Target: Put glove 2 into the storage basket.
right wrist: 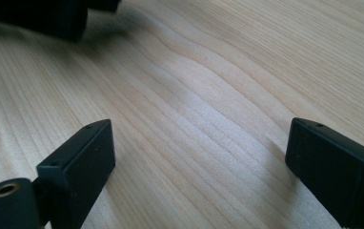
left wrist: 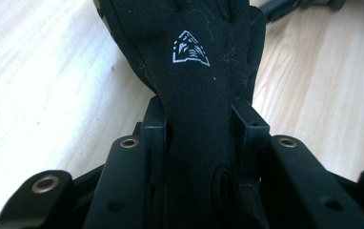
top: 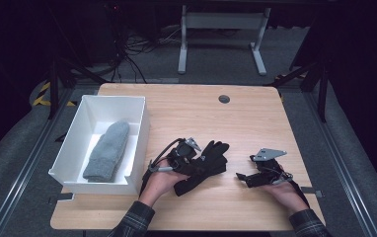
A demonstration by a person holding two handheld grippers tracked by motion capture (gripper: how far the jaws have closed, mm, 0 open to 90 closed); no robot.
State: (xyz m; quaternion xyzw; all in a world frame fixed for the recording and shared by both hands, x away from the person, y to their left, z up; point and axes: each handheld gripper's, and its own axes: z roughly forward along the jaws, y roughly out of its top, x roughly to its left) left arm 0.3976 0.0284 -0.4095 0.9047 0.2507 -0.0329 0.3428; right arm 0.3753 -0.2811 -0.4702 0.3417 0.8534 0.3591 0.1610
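Our left gripper [left wrist: 201, 124] has its jaws clamped on the cuff end of the black glove [left wrist: 194, 57]: in the left gripper view the fabric is pinched tight between the two black pads, and the glove's back, with its small white emblem, runs away from the jaws over the wood. In the high view the left gripper [top: 185, 154] sits over that glove [top: 207, 160] near the middle of the desk [top: 186, 106], with the glove's fingers pointing away from us and toward the right; whether it is already off the wood we cannot tell.

Our right gripper [right wrist: 199, 162] has its jaws spread wide with only bare wood between them, so it grasps nothing. In the high view it [top: 248, 177] rests low over the desk, well apart from the glove on its right side.

Farther out, the white box [top: 139, 126] stands at the left edge of the desk, just beside the left hand [top: 159, 181], and a grey mitten [top: 106, 150] already lies inside it.

We judge the work to be putting handwear into the box, and roughly half done: one piece is stowed and the black glove is gripped. What remains is to carry it leftward over the box wall and release it next to the mitten.
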